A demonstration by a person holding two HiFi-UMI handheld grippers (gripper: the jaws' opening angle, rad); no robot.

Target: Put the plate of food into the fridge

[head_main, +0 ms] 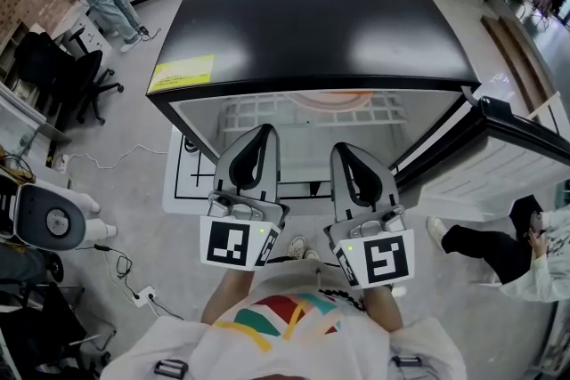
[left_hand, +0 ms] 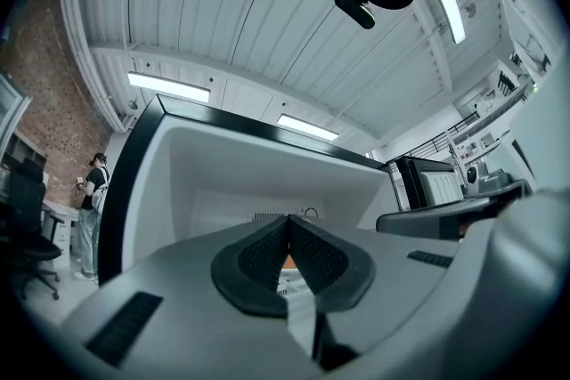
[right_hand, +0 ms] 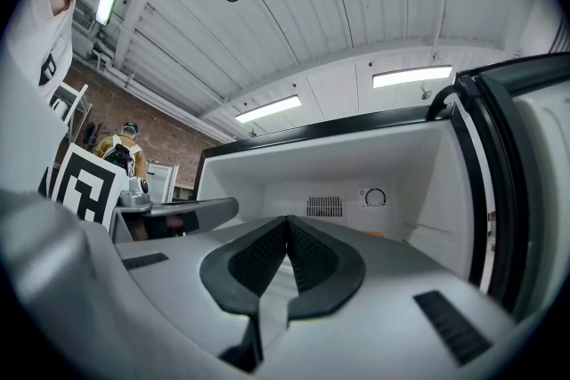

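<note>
Inside the open fridge (head_main: 312,22), the plate of food (head_main: 338,98) shows only its orange rim on the wire shelf (head_main: 258,113), so only the door (head_main: 521,127) seems left to shut, likely with a push from the right. The left gripper (head_main: 263,134) and right gripper (head_main: 345,150) point side by side at the opening, jaws pressed together and empty.

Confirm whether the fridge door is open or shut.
Open: the door stands swung aside at right, and the fridge shows its wire shelf inside.
</note>
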